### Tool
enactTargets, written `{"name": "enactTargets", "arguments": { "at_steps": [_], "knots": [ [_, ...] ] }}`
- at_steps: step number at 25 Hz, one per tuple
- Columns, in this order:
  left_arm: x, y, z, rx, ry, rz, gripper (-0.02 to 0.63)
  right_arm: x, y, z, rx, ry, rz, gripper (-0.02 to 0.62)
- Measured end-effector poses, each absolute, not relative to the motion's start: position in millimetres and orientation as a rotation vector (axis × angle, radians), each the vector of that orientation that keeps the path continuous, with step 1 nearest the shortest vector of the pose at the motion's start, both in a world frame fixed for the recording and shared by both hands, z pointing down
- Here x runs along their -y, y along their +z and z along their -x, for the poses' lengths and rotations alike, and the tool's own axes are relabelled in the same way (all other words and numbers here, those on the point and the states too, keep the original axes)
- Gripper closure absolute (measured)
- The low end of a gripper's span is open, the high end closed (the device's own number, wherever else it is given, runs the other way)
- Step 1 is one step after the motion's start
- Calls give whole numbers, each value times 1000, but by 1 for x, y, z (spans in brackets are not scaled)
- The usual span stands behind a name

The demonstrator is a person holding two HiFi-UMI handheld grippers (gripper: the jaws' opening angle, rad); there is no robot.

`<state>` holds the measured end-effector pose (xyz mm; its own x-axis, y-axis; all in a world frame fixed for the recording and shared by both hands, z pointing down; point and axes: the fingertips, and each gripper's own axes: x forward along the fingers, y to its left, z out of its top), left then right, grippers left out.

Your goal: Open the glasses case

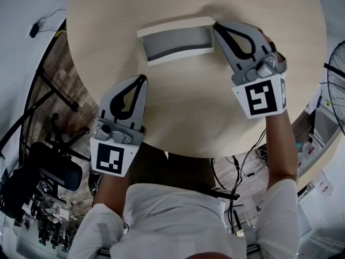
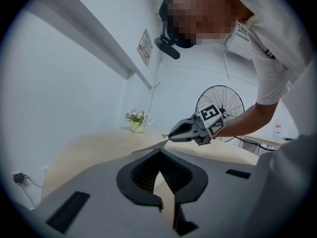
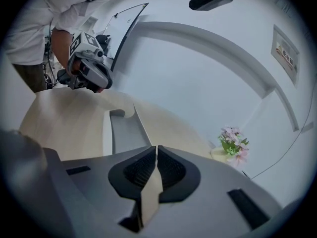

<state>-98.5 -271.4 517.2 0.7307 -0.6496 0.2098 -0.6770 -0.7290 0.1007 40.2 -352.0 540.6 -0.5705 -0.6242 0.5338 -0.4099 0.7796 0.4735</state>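
Note:
The glasses case [image 1: 177,41] lies on the round wooden table [image 1: 188,112] at its far middle. It is white, and its grey inside shows, so it stands open. My right gripper [image 1: 215,26] is at the case's right end, with its tip touching or just beside that end, jaws shut on nothing. My left gripper [image 1: 143,78] rests nearer me, a short way in front of the case's left part, also shut and empty. In the right gripper view the case [image 3: 121,130] lies just past the closed jaws [image 3: 156,148], with the left gripper [image 3: 101,86] beyond it.
A small pot of pink flowers [image 3: 233,144] stands at the table's far side. A standing fan [image 1: 337,74] is off the table to the right. A dark chair [image 1: 54,169] and cables are on the floor to the left, below the table edge.

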Motion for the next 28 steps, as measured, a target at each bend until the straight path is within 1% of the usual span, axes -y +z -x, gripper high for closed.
{"name": "enactTargets", "arguments": {
  "at_steps": [11, 28],
  "knots": [
    [274, 517, 97, 1059, 237, -2764, 595, 376, 546, -43, 2267, -207, -839, 565],
    [267, 521, 99, 1093, 263, -2754, 595, 374, 540, -47, 2307, -148, -921, 561]
  ]
}}
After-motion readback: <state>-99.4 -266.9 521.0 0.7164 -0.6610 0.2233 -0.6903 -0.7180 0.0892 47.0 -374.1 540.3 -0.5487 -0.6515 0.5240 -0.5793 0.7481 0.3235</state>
